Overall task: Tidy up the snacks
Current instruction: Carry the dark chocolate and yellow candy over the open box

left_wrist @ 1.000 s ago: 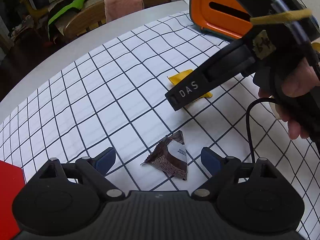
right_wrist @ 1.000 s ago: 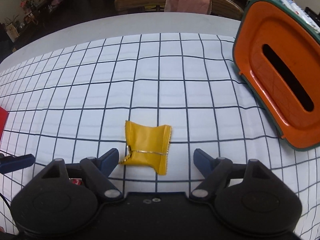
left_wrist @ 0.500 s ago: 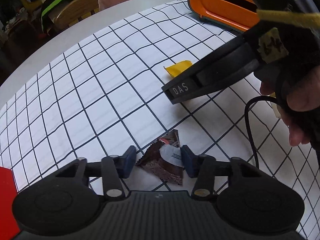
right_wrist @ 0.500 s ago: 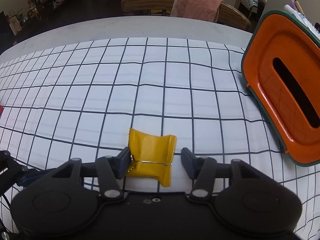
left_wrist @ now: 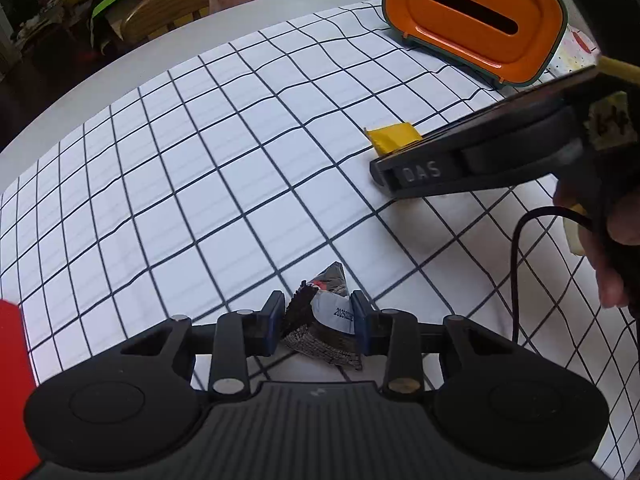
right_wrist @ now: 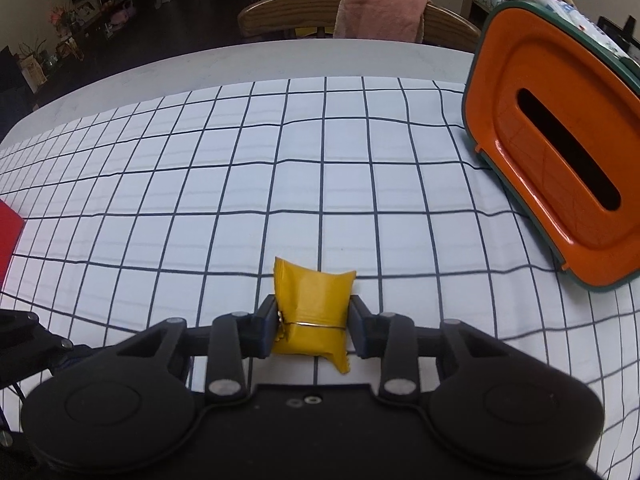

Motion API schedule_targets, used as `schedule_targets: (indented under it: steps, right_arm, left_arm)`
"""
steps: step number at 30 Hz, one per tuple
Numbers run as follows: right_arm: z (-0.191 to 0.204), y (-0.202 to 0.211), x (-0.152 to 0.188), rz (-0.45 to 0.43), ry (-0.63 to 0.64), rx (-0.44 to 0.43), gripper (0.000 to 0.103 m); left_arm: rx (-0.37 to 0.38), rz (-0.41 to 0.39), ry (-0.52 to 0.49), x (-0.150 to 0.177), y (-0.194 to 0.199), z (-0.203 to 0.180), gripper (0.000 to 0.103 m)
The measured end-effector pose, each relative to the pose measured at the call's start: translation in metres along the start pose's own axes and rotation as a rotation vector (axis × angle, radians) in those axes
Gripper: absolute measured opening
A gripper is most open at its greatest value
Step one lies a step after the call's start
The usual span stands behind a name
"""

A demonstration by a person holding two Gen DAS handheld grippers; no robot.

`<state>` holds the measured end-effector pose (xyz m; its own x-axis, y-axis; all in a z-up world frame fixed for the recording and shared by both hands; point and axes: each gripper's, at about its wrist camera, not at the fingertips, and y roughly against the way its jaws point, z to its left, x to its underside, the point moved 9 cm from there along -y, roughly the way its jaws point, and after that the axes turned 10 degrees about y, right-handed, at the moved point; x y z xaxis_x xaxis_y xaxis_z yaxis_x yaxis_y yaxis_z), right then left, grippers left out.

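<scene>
Right wrist view shows the right hand-held gripper (right_wrist: 313, 327) clenched on the yellow packet (right_wrist: 312, 312), pads against its two short sides, its long axis running forward along the fingers and its tail hanging toward the camera. Ahead and to the right, well apart, the orange bin (right_wrist: 560, 144) lies tipped on the checked cloth (right_wrist: 200, 184) with its slot facing this way, so I judge the carry goes forward and right over bare cloth. Left wrist view has the left hand-held gripper (left_wrist: 319, 322) gripping the brown packet (left_wrist: 324, 330) across its width (crumpled, one corner pointing forward). The bin (left_wrist: 472, 20) lies farther from this hand, beyond the right tool, so the right is nearer. A red sheet (left_wrist: 12, 380) lies at the cloth's left edge. The desk (right_wrist: 240, 60) rim lies well beyond.
</scene>
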<state>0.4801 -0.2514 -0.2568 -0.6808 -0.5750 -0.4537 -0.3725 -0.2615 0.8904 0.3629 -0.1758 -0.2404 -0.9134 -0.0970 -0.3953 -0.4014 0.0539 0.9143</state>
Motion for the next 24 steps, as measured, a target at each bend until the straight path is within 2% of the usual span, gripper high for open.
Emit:
schedule_targets:
  steps: [14, 21, 24]
  right_arm:
    - [0.035, 0.085, 0.049, -0.052, -0.009, -0.061, 0.035]
    - [0.072, 0.127, 0.054, -0.082, 0.001, -0.074, 0.035]
    - [0.094, 0.137, 0.045, -0.092, 0.014, -0.08, 0.035]
  left_arm:
    - [0.014, -0.048, 0.104, 0.032, 0.055, 0.032, 0.035]
    - [0.03, -0.078, 0.141, 0.05, 0.091, 0.059, 0.035]
    - [0.037, -0.094, 0.15, 0.058, 0.111, 0.075, 0.035]
